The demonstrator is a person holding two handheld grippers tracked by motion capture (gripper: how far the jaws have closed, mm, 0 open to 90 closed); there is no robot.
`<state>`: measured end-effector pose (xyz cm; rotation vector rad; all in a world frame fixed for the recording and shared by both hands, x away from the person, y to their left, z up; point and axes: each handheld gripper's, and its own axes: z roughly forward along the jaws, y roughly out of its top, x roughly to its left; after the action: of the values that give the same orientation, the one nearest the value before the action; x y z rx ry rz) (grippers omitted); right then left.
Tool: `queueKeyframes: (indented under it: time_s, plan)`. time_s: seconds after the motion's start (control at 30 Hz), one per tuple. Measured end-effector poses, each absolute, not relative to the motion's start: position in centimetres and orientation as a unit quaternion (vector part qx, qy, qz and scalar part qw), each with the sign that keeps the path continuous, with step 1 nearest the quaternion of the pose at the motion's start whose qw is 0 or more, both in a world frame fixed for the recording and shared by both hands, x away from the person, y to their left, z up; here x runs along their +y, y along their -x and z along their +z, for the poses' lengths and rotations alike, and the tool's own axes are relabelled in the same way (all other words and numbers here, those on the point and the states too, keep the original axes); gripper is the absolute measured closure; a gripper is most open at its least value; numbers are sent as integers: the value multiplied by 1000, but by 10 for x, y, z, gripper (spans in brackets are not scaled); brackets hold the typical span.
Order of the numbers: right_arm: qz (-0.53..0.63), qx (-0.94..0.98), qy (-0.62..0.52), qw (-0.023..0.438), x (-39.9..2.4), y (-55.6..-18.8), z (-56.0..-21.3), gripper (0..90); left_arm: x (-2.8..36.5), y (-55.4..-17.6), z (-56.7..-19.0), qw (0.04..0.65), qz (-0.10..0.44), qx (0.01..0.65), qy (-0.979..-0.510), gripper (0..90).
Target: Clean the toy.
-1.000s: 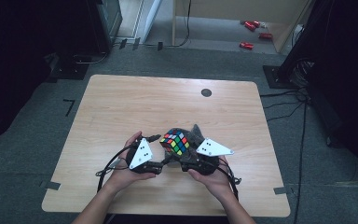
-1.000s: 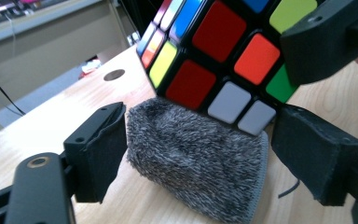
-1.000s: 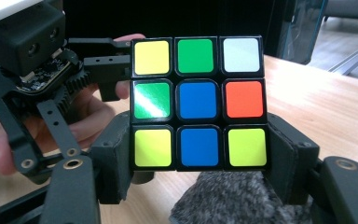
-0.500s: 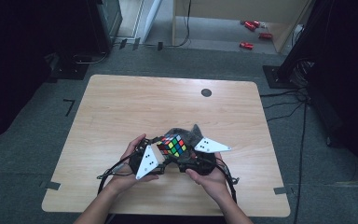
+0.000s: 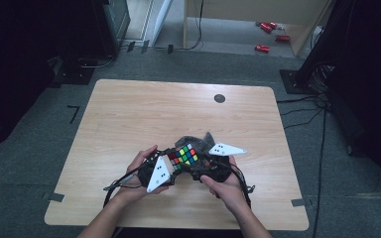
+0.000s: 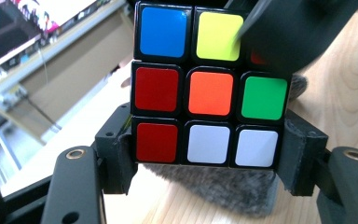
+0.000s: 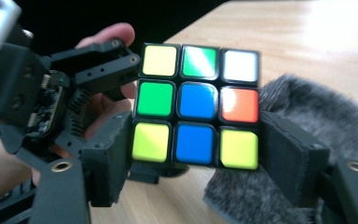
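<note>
A scrambled Rubik's cube [image 5: 183, 155] is held just above the wooden table [image 5: 154, 114], between both hand-held grippers. My left gripper [image 6: 207, 156] has just been closing, and its pads now press on both sides of the cube's [image 6: 208, 91] bottom row. From the opposite side, my right gripper [image 7: 196, 154] flanks the bottom row of the cube [image 7: 196, 112]. Its jaws have just eased open a little, and the pads still lie against the cube. In the high view the left gripper [image 5: 174, 163] and right gripper [image 5: 196, 161] meet at the cube.
A grey furry cloth [image 5: 204, 141] lies on the table under and behind the cube, near the front edge. A round black grommet [image 5: 220, 98] sits at the table's far side. Red objects [image 5: 263, 48] lie on the floor beyond.
Both hands stay at the same spot over the cloth. The left gripper's white plate has tipped lower and its jaws have closed onto the cube.
</note>
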<state>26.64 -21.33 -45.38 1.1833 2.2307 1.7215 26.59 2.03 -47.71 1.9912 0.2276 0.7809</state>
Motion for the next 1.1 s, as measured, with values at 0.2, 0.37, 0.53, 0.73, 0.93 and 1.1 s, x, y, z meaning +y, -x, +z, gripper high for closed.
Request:
queueKeyframes:
  time_s: [0.2, 0.37, 0.53, 0.73, 0.93, 1.1]
  plan:
    - [588, 708, -379, 99, -232, -269, -451, 244, 41, -283, -472, 490, 268, 165, -813, 345]
    - [503, 738, -408, 190, -226, -280, -474, 226, 52, -293, -471, 503, 219, 212, -808, 346]
    - [443, 764, -415, 218, -209, -289, -494, 199, 51, -296, -472, 498, 194, 230, -813, 345]
    - [370, 782, -448, 224, -204, -300, -515, 312, 53, -298, -470, 507, 173, 241, -809, 345]
    - [391, 762, -470, 213, -216, -302, -517, 677, 55, -297, -468, 510, 169, 249, -806, 345]
    - [430, 745, -463, 214, -224, -294, -502, 750, 53, -297, -469, 496, 164, 245, -817, 345]
